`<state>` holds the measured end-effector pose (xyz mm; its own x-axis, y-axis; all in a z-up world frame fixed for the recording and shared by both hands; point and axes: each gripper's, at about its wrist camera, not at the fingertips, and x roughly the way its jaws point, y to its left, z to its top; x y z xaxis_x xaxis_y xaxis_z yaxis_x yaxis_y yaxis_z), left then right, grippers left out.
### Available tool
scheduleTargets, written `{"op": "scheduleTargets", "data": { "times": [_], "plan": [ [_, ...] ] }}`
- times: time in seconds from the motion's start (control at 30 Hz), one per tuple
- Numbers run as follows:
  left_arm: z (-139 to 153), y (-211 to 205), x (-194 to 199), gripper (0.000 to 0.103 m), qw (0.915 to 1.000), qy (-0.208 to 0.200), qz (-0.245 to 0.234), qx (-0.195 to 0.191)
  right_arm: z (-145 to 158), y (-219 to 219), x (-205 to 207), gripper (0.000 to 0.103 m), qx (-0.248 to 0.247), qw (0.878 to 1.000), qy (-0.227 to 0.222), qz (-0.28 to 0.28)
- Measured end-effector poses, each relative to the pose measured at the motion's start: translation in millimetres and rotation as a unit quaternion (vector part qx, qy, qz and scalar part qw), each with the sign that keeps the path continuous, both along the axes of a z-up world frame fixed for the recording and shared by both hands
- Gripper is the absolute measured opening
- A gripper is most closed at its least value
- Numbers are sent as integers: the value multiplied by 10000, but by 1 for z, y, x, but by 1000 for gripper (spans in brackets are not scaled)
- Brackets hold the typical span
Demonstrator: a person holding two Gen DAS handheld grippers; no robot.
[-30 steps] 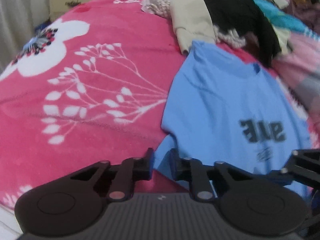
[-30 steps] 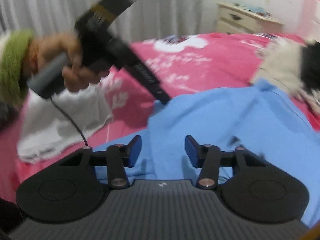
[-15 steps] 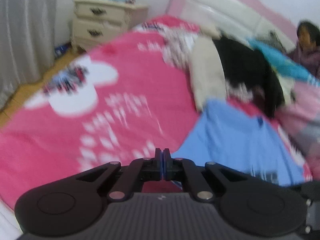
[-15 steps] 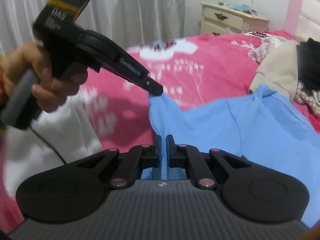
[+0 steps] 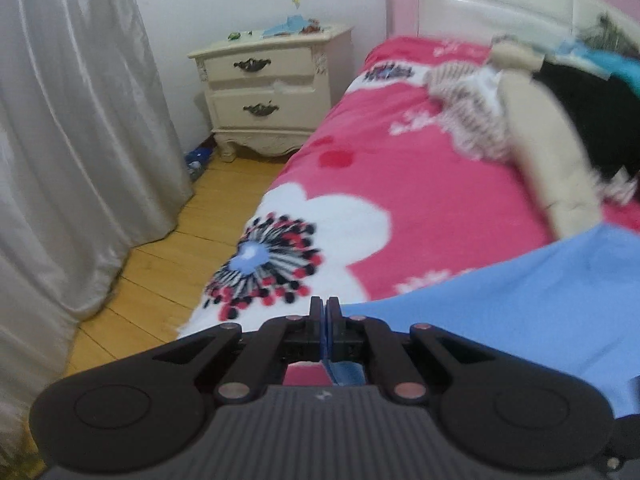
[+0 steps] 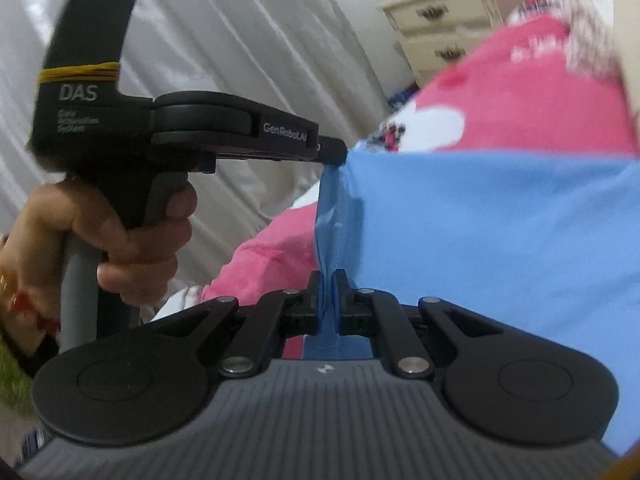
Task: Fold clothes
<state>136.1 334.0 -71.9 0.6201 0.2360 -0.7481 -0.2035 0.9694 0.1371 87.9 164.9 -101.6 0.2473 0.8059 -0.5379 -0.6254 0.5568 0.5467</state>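
Note:
A light blue T-shirt (image 5: 520, 304) (image 6: 480, 232) is lifted off the pink floral bedspread (image 5: 420, 184). My left gripper (image 5: 325, 312) is shut on one edge of the shirt, with blue cloth pinched between its pads. In the right wrist view the left gripper (image 6: 340, 150) shows from the side, a hand (image 6: 116, 236) on its handle, holding a shirt corner. My right gripper (image 6: 330, 284) is shut on a bunched fold of the same edge, lower down. The cloth hangs taut between the two grips.
A pile of other clothes (image 5: 540, 120), beige, black and knitted, lies further up the bed. A cream nightstand (image 5: 272, 84) stands by the headboard. Grey curtains (image 5: 72, 140) hang at the left above a wooden floor (image 5: 172, 264).
Both grippers closed on the shirt's edge and lifted it. The left one swung up and left towards the bed edge; the right one rolled and followed, so the cloth now hangs between them.

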Motion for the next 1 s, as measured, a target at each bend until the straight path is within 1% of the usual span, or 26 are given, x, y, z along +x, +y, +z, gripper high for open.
{"op": "scheduleTargets", "data": {
  "times": [0.07,0.2,0.33,0.37,0.4,0.47,0.5,0.53,0.57,0.63,0.67,0.7,0.77,0.83,0.93,1.0],
  "plan": [
    [-16,2,9,2,9997,50,-35,223,-15,15,3,3,-26,9998,144,-124],
    [-43,2,20,2,9978,110,-201,622,-35,30,5,4,-52,9994,88,-335],
    [-63,-6,28,3,9940,128,-347,1025,-46,30,8,6,167,9986,158,-468],
    [-65,-5,30,6,9932,94,-354,1106,-47,30,9,7,217,9986,154,-453],
    [-67,-4,33,9,9931,62,-323,1130,-47,29,11,10,301,9984,206,-434],
    [-64,5,36,12,9954,-6,-97,953,-50,24,17,15,549,9966,460,-407],
    [-61,11,37,16,9965,-60,74,835,-51,21,19,22,698,9949,606,-391],
    [-57,17,37,18,9970,-114,262,724,-50,15,22,33,908,9920,797,-367],
    [-53,24,37,22,9967,-162,479,631,-49,10,24,38,1085,9890,937,-357],
    [-43,38,33,23,9950,-230,858,459,-40,-3,24,51,1289,9863,952,-395],
    [-38,45,30,23,9940,-268,1000,364,-34,-11,24,54,1410,9851,907,-386],
    [-33,52,25,23,9925,-299,1149,275,-29,-21,25,55,1523,9836,888,-389],
    [-22,60,14,23,9894,-350,1397,178,-17,-44,30,55,1642,9806,956,-479],
    [-9,61,-1,22,9876,-476,1490,152,-4,-76,33,55,1698,9790,935,-634],
    [14,45,-18,22,9898,-695,1236,114,24,-150,34,55,1658,9784,774,-958],
    [30,24,-26,23,9923,-898,851,91,40,-199,36,55,1600,9777,656,-1190]
  ]
}}
